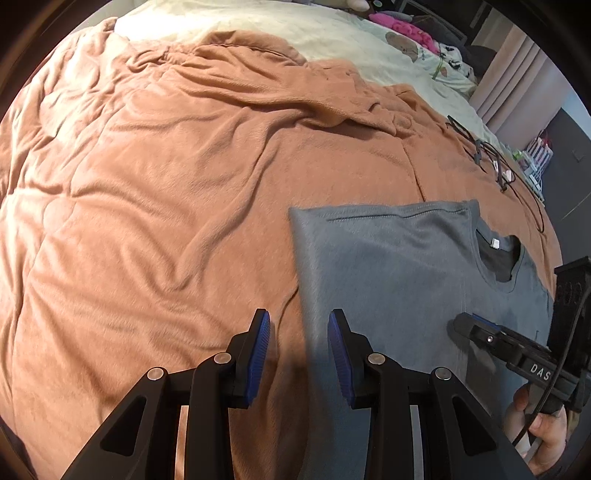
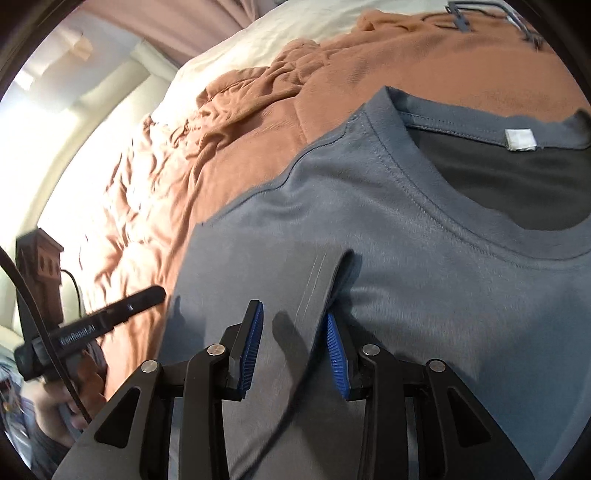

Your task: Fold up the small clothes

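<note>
A grey T-shirt lies flat on an orange blanket, neck opening and white label facing up. My left gripper hovers over the shirt's left edge, open with nothing between its blue pads. My right gripper sits low on the shirt below the collar. A raised fold of grey cloth stands between its jaws against the right pad, while the left pad is clear of it. From the left wrist view the right gripper rests its tip on the shirt.
Black clip hangers lie on the blanket beyond the shirt. A cream sheet covers the far part of the bed, with pink items behind it. A hand holds the right gripper's handle. Crumpled blanket spreads to the left.
</note>
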Tool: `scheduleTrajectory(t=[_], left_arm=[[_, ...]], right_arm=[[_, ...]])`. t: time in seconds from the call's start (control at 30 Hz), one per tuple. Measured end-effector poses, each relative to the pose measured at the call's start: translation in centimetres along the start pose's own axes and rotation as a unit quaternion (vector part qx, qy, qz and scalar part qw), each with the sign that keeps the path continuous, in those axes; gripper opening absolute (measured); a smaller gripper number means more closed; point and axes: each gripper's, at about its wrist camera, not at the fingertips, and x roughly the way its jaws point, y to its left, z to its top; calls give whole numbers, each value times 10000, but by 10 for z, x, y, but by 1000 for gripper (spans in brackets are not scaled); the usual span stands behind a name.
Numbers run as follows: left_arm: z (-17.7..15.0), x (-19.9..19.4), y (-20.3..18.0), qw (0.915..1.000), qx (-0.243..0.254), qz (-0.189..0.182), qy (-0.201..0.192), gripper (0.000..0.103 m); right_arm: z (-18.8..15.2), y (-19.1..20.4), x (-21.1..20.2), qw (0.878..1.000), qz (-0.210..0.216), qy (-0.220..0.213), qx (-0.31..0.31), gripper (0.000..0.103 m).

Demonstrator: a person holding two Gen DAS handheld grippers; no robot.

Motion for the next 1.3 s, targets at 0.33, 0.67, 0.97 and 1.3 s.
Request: scheduleTrajectory(t=[0.33,0.67,0.97,1.3], left_arm=[[17,20,-7,9997,42,238,96,35],[36,43,-19,9979,176,613,65,35],[51,59,-9,9959,-33,902,-67,36],[53,40,-11,9961,-77,867,-169,36]], right_arm=[[-23,-10,-29,9992,-28,-220,335,0],[-16,-5,-32,9989,-242,-248,323,0],[-23,-10,-28,9988,-304,-244,310,0],[-33,-6,-51,9997,2,-60,254,2]])
